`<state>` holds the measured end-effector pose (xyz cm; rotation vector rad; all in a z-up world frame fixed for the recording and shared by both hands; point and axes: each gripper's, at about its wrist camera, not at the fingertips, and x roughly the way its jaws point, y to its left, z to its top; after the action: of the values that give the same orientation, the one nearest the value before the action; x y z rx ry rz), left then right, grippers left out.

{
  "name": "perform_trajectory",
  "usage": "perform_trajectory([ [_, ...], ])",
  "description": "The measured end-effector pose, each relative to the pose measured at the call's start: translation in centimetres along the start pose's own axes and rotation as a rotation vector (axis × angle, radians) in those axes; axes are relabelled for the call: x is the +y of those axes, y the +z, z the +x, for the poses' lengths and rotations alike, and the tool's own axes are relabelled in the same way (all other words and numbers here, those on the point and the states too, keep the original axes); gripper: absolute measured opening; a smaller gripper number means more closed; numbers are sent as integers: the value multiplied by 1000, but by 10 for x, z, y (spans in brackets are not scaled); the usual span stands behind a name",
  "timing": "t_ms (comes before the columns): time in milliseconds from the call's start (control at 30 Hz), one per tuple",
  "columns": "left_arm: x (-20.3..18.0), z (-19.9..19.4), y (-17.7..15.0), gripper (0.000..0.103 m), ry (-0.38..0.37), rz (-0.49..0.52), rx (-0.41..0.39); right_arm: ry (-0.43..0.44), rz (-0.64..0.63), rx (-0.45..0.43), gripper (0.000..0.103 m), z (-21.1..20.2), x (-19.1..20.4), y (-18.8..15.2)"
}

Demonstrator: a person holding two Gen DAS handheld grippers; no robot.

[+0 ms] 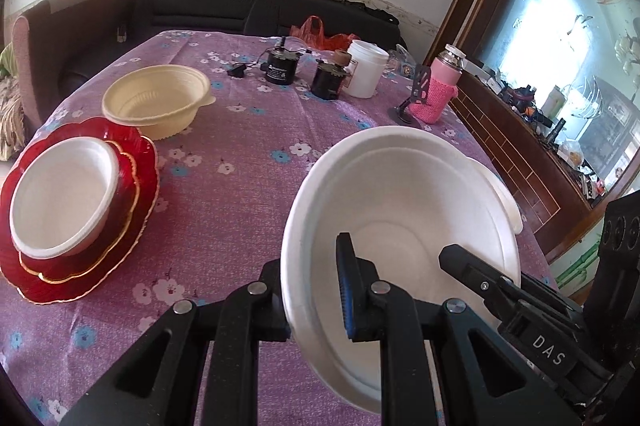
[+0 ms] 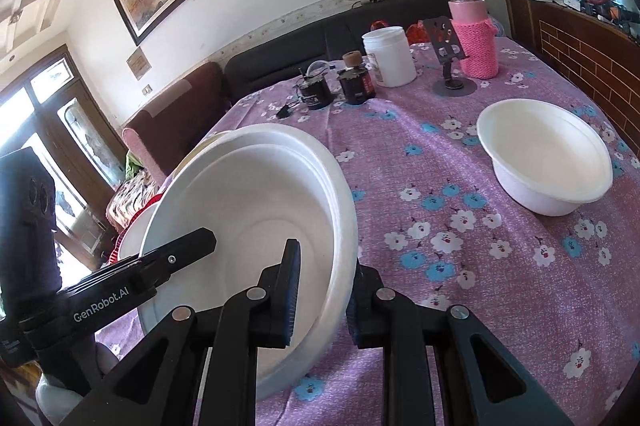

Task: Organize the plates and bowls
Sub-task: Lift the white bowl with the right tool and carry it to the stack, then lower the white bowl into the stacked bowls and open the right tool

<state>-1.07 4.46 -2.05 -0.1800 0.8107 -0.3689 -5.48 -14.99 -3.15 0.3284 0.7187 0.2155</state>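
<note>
My left gripper (image 1: 316, 290) jaws clenched on near rim of big white bowl (image 1: 400, 226); my right gripper (image 2: 320, 290) jaws clenched on opposite rim. Bowl off desk (image 1: 240, 130), tilted between both. Keep both pinches even, level bowl before lowering. Likely target far left of jaws: white bowl on red plates (image 1: 140, 178); cream bowl (image 1: 156, 100) beyond. Spare white bowl (image 2: 546, 162) ahead-right of right jaws.

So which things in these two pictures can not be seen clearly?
- Left wrist view: the left gripper grips the held white bowl, and the bowl's wall covers its outer finger.
- Right wrist view: the same bowl hides most of the red plate and the cream bowl.
- Both views: label text on the dark jars is too small to read.
</note>
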Motion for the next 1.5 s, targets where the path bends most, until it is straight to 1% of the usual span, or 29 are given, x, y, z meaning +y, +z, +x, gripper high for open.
perform_trajectory([
  [333, 57, -37, 2, 16, 55, -106, -78, 72, -94, 42, 22, 21, 62, 4],
  [467, 87, -47, 4, 16, 89, -164, -98, 106, -138, 53, 22, 33, 89, 11],
  [600, 113, -54, 6, 16, 128, -209, -112, 121, -189, 54, 22, 46, 117, 16],
  [867, 161, -67, 20, 16, 209, -253, -138, 161, -249, 88, 22, 82, 162, 27],
  [1033, 185, -66, 33, 18, 251, -277, -153, 163, -284, 101, 22, 107, 189, 35],
  [1200, 204, -59, 43, 18, 282, -290, -153, 155, -307, 139, 22, 135, 207, 41],
  [1500, 227, -42, 47, 20, 319, -308, -121, 138, -319, 205, 22, 175, 218, 39],
])
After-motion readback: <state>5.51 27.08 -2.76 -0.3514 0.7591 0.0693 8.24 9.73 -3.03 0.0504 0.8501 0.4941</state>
